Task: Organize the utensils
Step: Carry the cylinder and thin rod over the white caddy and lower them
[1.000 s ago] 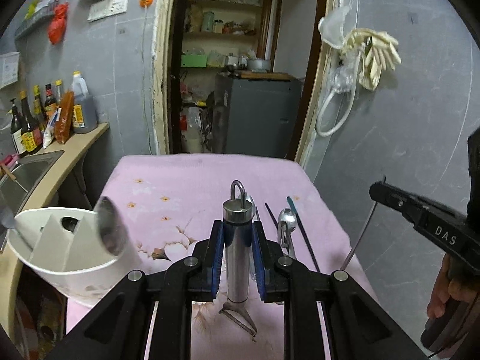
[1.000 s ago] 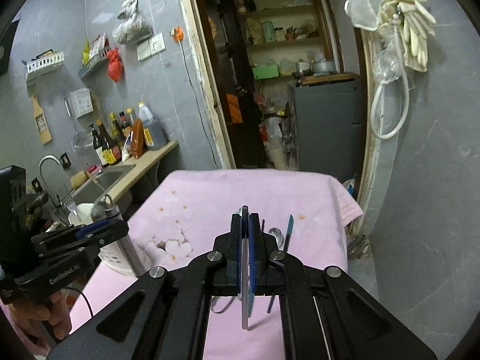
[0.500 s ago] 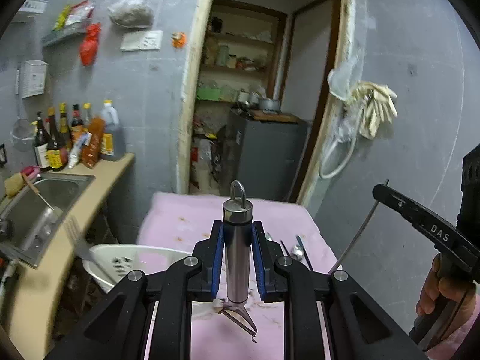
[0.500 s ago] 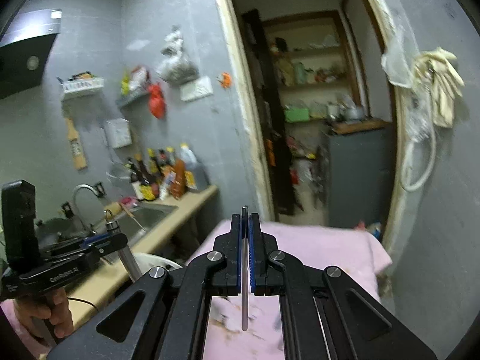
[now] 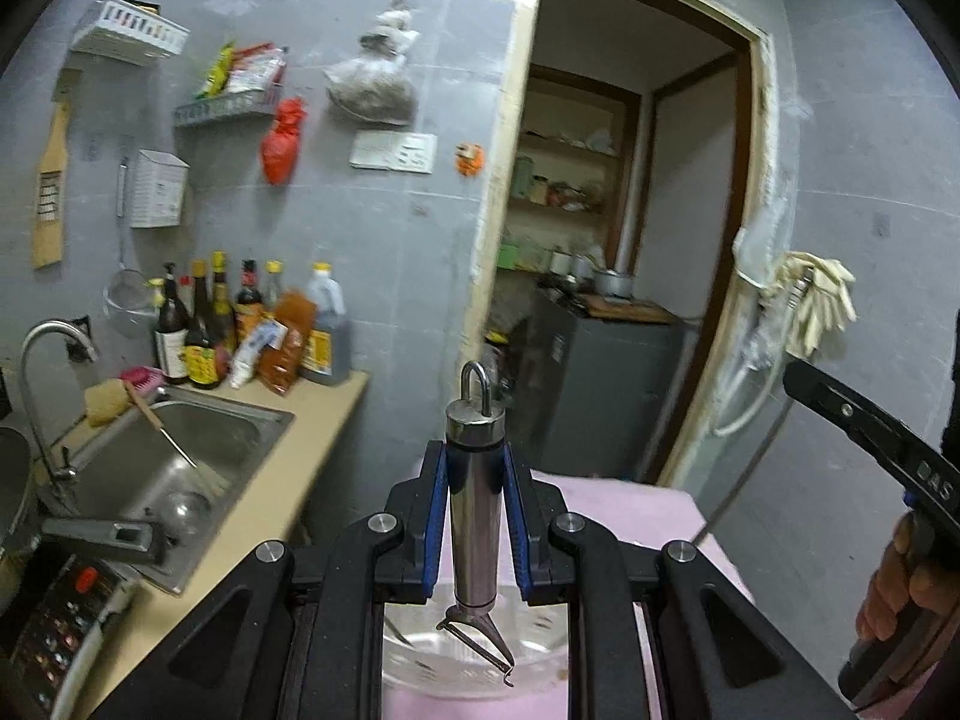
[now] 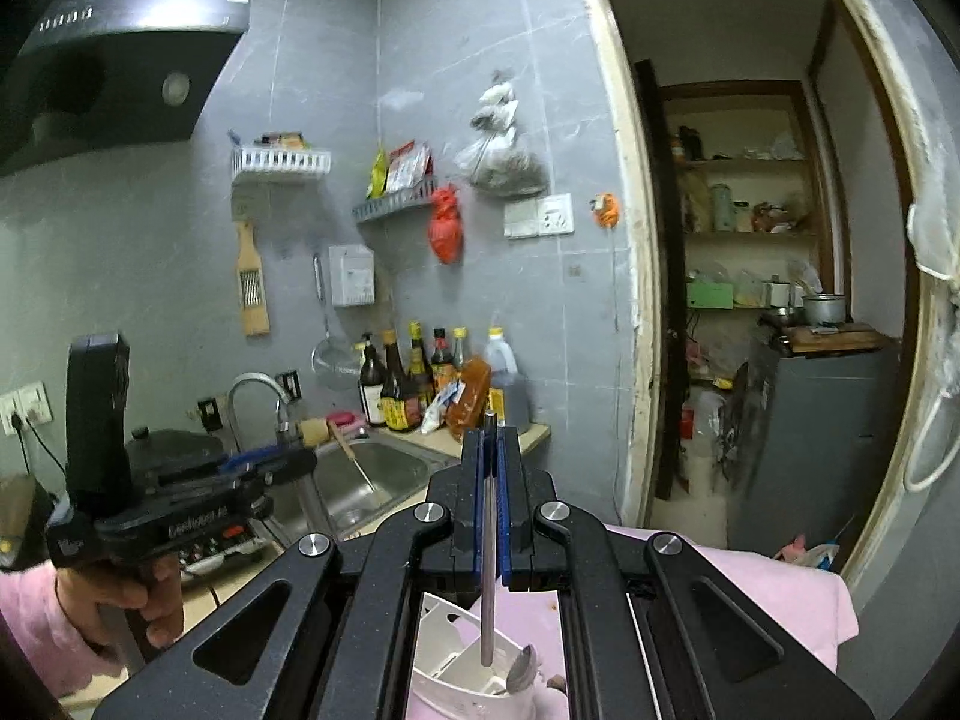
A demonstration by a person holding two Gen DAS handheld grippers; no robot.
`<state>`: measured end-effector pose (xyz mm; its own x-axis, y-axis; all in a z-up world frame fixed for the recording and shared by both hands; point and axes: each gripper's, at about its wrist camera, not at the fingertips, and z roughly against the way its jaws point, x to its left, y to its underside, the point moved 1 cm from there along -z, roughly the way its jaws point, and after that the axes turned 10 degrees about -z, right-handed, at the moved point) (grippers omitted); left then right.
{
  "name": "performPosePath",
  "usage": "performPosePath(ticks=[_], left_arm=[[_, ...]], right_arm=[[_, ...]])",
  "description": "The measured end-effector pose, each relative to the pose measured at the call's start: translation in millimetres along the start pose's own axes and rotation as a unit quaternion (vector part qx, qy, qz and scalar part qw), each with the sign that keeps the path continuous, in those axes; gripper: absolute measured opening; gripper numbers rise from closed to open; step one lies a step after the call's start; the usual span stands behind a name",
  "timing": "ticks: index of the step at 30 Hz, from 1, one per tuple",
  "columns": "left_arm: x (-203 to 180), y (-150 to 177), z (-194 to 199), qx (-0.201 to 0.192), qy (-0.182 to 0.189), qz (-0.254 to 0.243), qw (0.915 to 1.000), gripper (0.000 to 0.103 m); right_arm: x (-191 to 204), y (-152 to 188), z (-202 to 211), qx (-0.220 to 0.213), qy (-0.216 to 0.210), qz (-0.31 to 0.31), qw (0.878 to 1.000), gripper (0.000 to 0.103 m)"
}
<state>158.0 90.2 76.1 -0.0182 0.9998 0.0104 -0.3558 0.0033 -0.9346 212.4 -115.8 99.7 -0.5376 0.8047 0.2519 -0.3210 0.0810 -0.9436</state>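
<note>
I have my left gripper (image 5: 476,516) clamped on a steel peeler (image 5: 475,501), its blue pads pressing the round handle from both sides. The peeler hangs upright, hanging loop at the top and blade at the bottom, directly above the blurred rim of the white utensil holder (image 5: 480,657), which stands on the pink cloth (image 5: 678,516).

My right gripper (image 6: 491,516) is closed on a thin metal utensil handle (image 6: 489,588); which utensil it is I cannot tell, since only the straight shaft shows. It points down, lower end inside a compartment of the utensil holder (image 6: 456,660). A spoon (image 6: 521,669) already leans in that holder, bowl up, just beside the shaft.

To the left in both views lies the counter (image 5: 282,480) with the steel sink (image 5: 174,462), a curved faucet (image 5: 42,372) and a row of sauce bottles (image 5: 240,324) against the grey tiled wall. Beyond the pink cloth is an open doorway (image 5: 624,252) onto a pantry with shelves.
</note>
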Motion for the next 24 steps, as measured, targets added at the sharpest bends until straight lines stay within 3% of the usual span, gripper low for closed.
performPosePath(ticks=[7, 14, 19, 24], left_arm=[[26, 4, -38, -0.001, -0.029, -0.003, 0.9996, 0.017], [25, 21, -72, 0.010, -0.029, -0.017, 0.9994, 0.017], [18, 27, -74, -0.012, -0.033, -0.031, 0.9989, 0.017], [19, 25, -74, -0.016, -0.013, -0.013, 0.9997, 0.017]], right_arm=[[-10, 27, -46, 0.035, 0.022, 0.004, 0.999, 0.004], [-25, 55, -70, 0.062, 0.039, -0.005, 0.997, 0.004], [-31, 71, -78, 0.074, 0.049, -0.012, 0.996, 0.004], [-36, 77, -79, 0.077, 0.056, -0.024, 0.995, 0.004]])
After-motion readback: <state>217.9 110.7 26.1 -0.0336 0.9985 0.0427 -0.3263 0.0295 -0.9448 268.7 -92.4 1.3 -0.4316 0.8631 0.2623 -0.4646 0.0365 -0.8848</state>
